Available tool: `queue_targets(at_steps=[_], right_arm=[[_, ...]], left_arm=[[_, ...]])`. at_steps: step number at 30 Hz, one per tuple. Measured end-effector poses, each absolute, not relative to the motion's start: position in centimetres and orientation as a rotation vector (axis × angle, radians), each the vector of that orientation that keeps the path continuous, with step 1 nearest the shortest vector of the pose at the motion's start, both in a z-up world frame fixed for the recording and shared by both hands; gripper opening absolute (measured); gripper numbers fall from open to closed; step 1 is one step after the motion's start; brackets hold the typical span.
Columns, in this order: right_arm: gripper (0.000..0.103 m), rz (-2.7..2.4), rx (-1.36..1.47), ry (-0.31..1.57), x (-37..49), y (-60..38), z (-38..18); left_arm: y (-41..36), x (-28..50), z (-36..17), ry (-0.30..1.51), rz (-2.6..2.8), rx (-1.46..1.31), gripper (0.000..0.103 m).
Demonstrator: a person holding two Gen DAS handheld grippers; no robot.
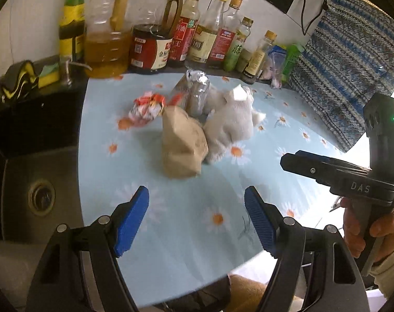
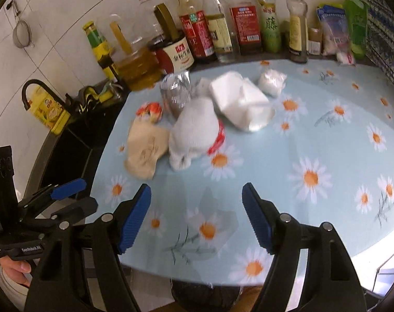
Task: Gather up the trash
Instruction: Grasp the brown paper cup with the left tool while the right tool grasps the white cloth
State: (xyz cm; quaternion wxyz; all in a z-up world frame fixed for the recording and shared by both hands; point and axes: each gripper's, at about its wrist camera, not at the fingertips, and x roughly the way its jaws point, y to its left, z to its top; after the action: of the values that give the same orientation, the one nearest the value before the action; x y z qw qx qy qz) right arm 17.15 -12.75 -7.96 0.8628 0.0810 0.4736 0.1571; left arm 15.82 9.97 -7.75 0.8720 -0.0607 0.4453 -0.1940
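Left gripper (image 1: pixel 197 221) jaws apart, nothing between the blue pads; right gripper (image 2: pixel 197 218) same, spread and empty. Both hang over the near edge of the table (image 2: pixel 327 135), pointing down at the pile, touching nothing. By my read nothing is collected yet: all the trash sits mid-table, well ahead of both tools. Pile: brown paper bag (image 1: pixel 182 145) nearest the left gripper, crumpled white tissue (image 1: pixel 229 124) touching it on the right, crushed silver bottle (image 1: pixel 197 96) behind, red-and-white wrapper (image 1: pixel 145 109) off to the left. Right wrist view adds a white carton (image 2: pixel 241 101) and a small white wad (image 2: pixel 271 80) further back. Dark shape under the near table edge may be a bin bag, too blurred to call. Surface: pale blue daisy-print cover. Beyond it a row of sauce and oil bottles (image 1: pixel 155 36) against white tile; sink (image 1: pixel 41 197) at left, patterned cloth (image 1: pixel 353 65) at right.
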Motion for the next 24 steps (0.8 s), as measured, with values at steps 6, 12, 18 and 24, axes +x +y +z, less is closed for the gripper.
queue_targets(at_steps=[6, 12, 18, 24], right_arm=[[0.072, 0.410, 0.183, 1.003, 20.9, -12.9, -8.7], [0.071, 0.454, 0.201, 1.031, 23.9, -13.0, -10.4], [0.063, 0.490, 0.286, 1.096, 25.6, -13.5, -12.7], [0.054, 0.510, 0.308, 1.100, 26.1, -13.2, -12.9]], left_arm=[[8.7, 19.3, -8.6, 0.949, -0.359, -0.127, 0.074], [7.7, 22.0, -10.5, 1.005, -0.328, -0.103, 0.072], [7.6, 22.9, -11.8, 1.042, -0.324, -0.099, 0.068], [7.5, 23.9, -12.3, 1.057, -0.346, -0.118, 0.061]])
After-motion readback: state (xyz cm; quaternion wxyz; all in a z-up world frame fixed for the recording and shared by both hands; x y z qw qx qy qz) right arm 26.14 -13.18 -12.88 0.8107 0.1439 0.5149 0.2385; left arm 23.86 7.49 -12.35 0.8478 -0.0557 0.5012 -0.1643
